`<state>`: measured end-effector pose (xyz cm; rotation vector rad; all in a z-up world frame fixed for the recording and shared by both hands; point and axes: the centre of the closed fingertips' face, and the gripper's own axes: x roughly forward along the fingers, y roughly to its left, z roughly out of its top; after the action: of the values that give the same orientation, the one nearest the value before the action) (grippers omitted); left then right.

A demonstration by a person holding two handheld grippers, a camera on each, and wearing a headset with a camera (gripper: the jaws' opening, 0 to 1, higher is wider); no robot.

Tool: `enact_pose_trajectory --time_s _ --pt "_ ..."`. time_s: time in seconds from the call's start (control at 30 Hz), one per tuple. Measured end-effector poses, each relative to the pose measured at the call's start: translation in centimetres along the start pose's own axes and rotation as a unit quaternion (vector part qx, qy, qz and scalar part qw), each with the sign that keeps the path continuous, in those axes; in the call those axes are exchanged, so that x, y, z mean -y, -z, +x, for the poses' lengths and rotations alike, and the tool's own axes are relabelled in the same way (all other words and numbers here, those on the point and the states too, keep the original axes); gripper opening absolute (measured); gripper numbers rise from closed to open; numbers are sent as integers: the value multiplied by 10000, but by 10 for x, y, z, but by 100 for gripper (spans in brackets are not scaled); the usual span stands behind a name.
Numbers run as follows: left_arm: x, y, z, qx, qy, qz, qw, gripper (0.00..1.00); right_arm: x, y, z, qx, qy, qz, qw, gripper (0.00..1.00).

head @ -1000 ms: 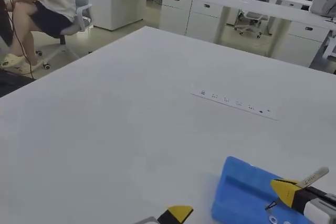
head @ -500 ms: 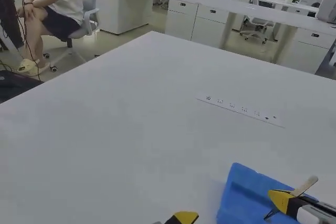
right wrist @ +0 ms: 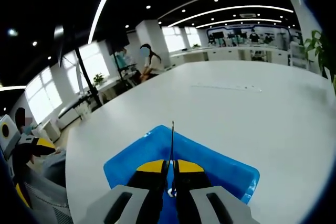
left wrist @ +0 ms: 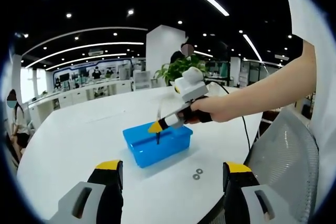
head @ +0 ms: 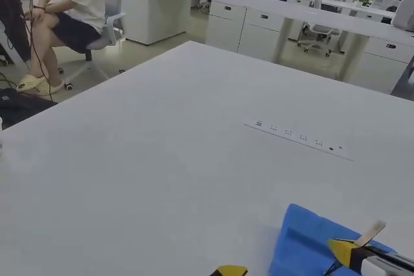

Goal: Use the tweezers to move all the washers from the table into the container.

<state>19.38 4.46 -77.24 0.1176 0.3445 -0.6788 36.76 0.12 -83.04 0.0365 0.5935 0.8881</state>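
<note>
Drop-off seems in hand: tweezers [right wrist: 172, 140] are clamped in the closed right gripper [right wrist: 169, 174] over the container [right wrist: 228, 170], tip load cannot be told, left gripper [left wrist: 173, 167] is held wide and empty; the two loose washers [left wrist: 198, 173] are to be picked next.

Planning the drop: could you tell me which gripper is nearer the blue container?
Right: the right gripper is over the container; the left gripper sits back from it.

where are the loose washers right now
In the left gripper view, two washers lie on the white table, just in front of the blue container.
</note>
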Motion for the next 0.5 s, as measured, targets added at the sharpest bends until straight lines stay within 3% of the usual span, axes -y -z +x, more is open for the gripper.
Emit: enact_pose_trajectory --time_s 0.5 --pt "1 1 0 -35 10 19 10000 79 -6 -3 -5 4 21 -279 9996 4"
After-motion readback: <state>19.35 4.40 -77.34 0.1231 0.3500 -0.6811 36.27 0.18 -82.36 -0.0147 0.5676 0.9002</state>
